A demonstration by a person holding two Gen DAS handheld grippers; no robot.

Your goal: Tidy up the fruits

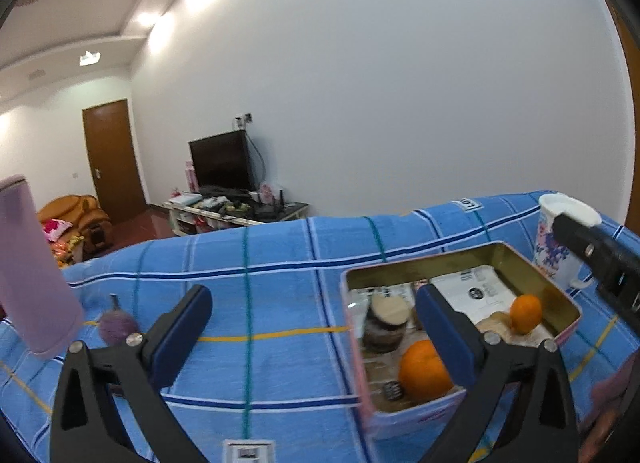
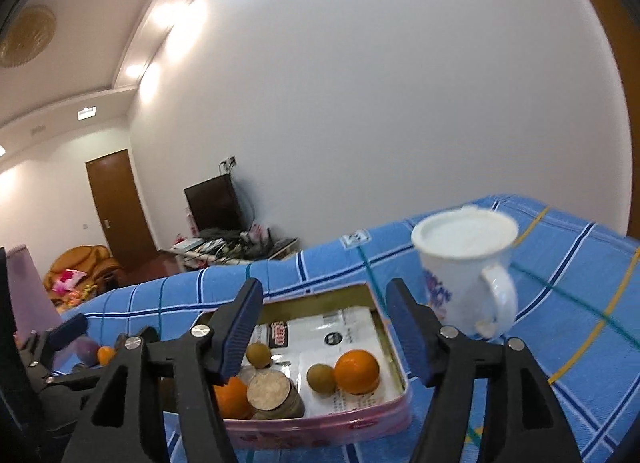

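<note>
A pink tin (image 1: 468, 255) (image 2: 320, 423) sits on the blue checked cloth. It holds two oranges (image 1: 424, 373) (image 2: 357, 371), small brown fruits (image 2: 321, 379) and a brown round piece (image 2: 270, 391). A purple fruit (image 1: 118, 327) lies on the cloth at the left, with another small orange (image 2: 105, 355) near it. My left gripper (image 1: 316, 339) is open and empty, just left of the tin. My right gripper (image 2: 324, 335) is open and empty, above the tin's near edge.
A white flowered mug (image 2: 468, 275) (image 1: 560, 247) stands right of the tin. A tall pink bottle (image 1: 28, 263) stands at the far left. The cloth-covered table (image 1: 260, 263) ends at its far edge, with a TV stand (image 1: 236, 207) and sofa beyond.
</note>
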